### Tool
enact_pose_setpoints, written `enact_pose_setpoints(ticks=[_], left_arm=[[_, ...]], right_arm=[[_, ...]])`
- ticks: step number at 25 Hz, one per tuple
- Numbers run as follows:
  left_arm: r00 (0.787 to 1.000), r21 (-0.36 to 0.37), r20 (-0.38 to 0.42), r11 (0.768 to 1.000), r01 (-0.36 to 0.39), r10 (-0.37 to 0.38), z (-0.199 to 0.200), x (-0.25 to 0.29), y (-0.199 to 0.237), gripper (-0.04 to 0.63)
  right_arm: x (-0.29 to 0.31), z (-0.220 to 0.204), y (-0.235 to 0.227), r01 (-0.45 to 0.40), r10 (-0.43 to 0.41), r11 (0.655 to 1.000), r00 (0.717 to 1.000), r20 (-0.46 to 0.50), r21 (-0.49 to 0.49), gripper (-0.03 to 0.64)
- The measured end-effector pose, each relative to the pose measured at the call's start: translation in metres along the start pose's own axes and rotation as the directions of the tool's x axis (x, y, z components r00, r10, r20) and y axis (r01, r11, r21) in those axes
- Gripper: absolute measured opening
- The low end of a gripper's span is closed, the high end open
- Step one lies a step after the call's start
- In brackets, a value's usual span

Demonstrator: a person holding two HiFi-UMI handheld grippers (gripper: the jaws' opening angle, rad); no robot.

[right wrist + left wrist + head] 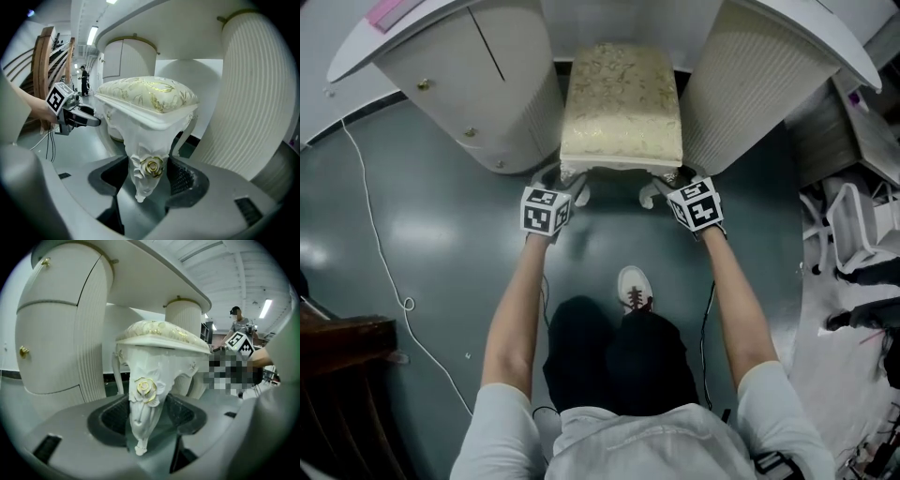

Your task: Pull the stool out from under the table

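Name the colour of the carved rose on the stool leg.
Rose: cream-white with gold edging, clearest in right gripper view.

A: Glossy dark grey-green floor (412,234) down there, glare on it, and a thin white cable (409,305) snaking across the left.
B: Dark wooden furniture (347,370) in the lower-left corner. Up top, strip lights (92,35) run along the white ceiling (225,273).
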State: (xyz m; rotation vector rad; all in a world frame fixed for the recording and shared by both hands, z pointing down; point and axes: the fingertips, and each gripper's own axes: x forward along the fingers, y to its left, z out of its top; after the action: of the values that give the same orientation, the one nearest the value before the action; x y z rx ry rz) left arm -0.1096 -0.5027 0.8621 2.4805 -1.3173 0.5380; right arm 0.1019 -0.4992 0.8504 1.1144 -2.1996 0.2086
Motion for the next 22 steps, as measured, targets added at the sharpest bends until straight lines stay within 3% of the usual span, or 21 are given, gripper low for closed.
enact_pose_setpoints(ticks=[12, 22], left_arm=[[0.998, -0.016, -0.027, 0.999, 0.048, -0.048, -0.041, -0.073, -0.044, 0.253], [0.998, -0.035, -0.009, 0.997, 0.066, -0.067, -0.061, -0.113, -0.069, 0.253]], right_arm=[[-0.059, -0.036, 0.067, -0.005, 0.005, 1.0, 1.0, -0.021, 0.012, 0.27], [-0.097, -0.058, 0.103, -0.039, 0.037, 0.998, 0.998, 0.047, 0.039, 0.262]])
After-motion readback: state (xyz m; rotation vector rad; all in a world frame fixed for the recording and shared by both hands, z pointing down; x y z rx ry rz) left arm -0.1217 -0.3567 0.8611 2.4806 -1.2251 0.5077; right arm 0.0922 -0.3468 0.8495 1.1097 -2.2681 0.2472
